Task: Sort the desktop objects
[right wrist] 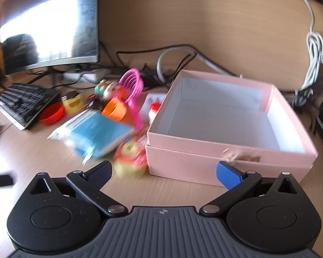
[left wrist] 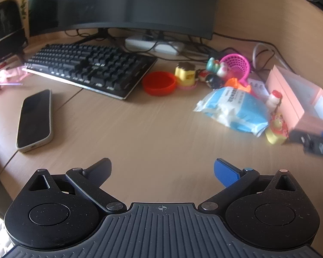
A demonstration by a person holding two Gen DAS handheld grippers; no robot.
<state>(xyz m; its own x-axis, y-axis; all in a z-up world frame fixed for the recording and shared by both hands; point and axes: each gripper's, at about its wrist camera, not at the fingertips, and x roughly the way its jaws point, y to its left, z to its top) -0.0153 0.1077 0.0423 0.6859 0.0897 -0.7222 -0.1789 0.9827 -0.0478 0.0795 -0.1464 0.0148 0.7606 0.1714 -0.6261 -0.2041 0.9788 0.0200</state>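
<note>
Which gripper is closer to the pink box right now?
Right. The right gripper hovers open just in front of the pink box; the left gripper is open over bare desk, the box far off to its right.

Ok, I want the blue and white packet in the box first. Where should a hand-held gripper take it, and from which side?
Probably the flat sealed edge at the blue and white packet's near end, approached low from the open desk side. The packet lies flat, its middle looks puffy, and toys crowd its far side and the pink box side.
</note>
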